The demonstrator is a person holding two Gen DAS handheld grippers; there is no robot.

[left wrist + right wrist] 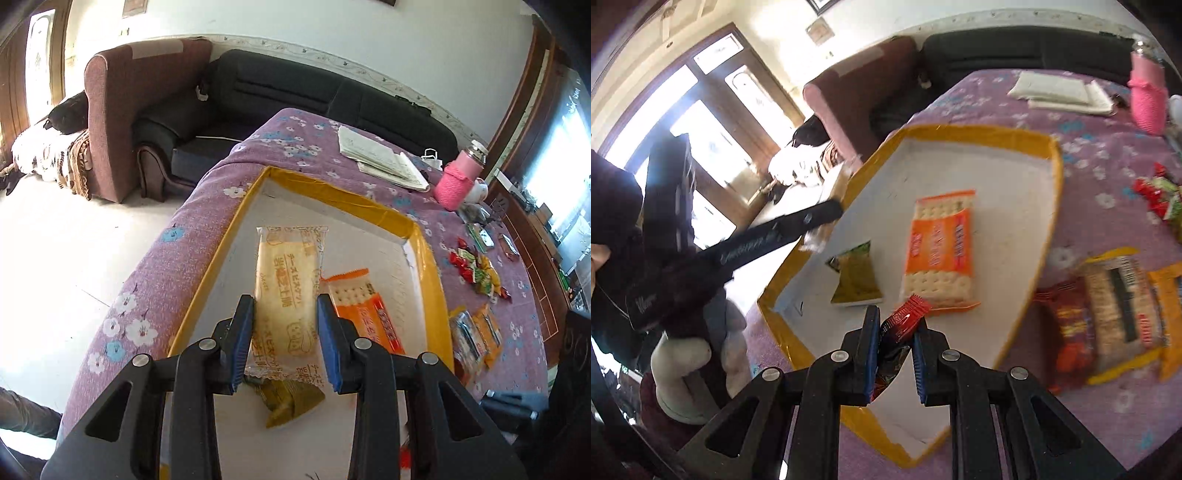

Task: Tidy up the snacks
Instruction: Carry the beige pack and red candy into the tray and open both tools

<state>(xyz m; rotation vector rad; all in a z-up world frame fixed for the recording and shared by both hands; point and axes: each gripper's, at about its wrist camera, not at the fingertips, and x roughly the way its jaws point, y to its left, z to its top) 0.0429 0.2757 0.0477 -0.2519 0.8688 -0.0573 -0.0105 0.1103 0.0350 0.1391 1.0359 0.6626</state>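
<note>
A white tray with a yellow taped rim point(332, 188) point(960, 131) lies on a purple floral cloth. Inside it are an orange cracker packet point(364, 306) point(940, 251) and a green packet point(291, 402) point(855, 275). My left gripper point(285, 306) is shut on a pale yellow biscuit packet point(284, 266), held lengthwise above the tray's left half. My right gripper point(897, 325) is shut on a small red-and-dark snack packet point(905, 317) over the tray's near end. In the right wrist view one of the left gripper's black fingers point(798, 225) reaches over the tray's left rim, blurred.
Loose snacks lie on the cloth right of the tray: red and green candies point(476, 273) point(1156, 195) and several cracker packets point(476, 332) point(1115, 306). A pink bottle point(458, 181) point(1147, 99) and papers point(380, 155) sit at the back. A gloved hand point(683, 373) is at left. Sofas point(332, 99) stand behind.
</note>
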